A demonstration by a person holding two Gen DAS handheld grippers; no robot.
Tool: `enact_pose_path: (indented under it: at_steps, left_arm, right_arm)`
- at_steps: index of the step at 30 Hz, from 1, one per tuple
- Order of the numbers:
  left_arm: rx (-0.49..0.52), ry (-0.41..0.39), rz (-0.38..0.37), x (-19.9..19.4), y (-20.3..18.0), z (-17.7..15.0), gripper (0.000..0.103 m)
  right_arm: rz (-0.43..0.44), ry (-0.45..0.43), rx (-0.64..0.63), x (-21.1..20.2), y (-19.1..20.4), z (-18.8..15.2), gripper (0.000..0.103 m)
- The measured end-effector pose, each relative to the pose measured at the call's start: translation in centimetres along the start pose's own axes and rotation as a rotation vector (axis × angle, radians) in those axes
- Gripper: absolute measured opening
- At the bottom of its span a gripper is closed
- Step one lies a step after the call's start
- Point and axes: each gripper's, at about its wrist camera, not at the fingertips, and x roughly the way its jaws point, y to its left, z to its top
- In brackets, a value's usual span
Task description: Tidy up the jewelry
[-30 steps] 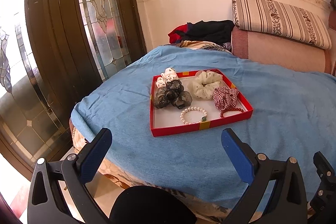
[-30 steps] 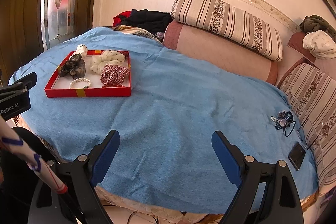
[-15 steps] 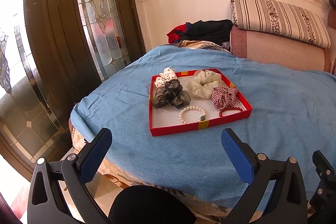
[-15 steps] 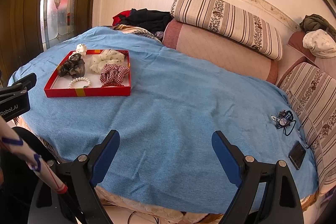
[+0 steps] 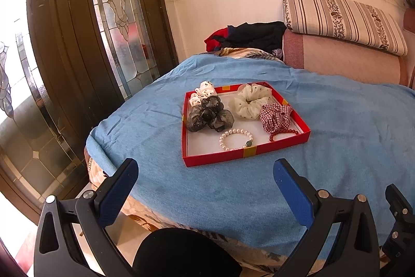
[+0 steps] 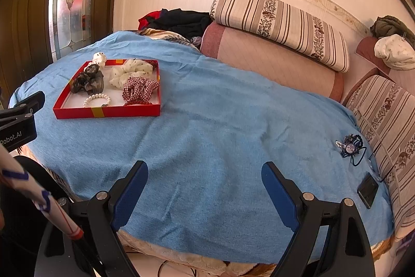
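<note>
A red tray sits on the blue blanket. It holds a black scrunchie, a cream dotted scrunchie, a red checked scrunchie, a pearl bracelet and a red bead bracelet. A white dotted scrunchie rests on the tray's far left corner. A dark blue hair tie with beads lies alone far right on the blanket. My left gripper is open and empty, in front of the tray. My right gripper is open and empty over bare blanket.
The blue blanket covers a bed. Striped cushions and a pink bolster line the far side. A black phone lies near the right edge. Dark clothes are piled at the back. A glass door stands left.
The left wrist view has shifted slightly, so the tray sits a touch further left. Nothing else has moved; both grippers stay open.
</note>
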Motion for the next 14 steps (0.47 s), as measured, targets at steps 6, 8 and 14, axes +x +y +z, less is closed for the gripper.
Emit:
enact_pose_path:
  at_steps: [6, 8, 14]
  left_arm:
    - [0.004, 0.010, -0.005, 0.29, 0.15, 0.01, 0.103]
    - [0.005, 0.013, -0.010, 0.35, 0.20, 0.04, 0.103]
    - [0.037, 0.015, -0.030, 0.44, -0.13, 0.06, 0.103]
  right_arm:
    - [0.001, 0.003, 0.004, 0.18, -0.13, -0.06, 0.092]
    - [0.001, 0.004, 0.004, 0.19, -0.13, -0.07, 0.092]
    - [0.004, 0.013, 0.015, 0.50, -0.46, -0.24, 0.092]
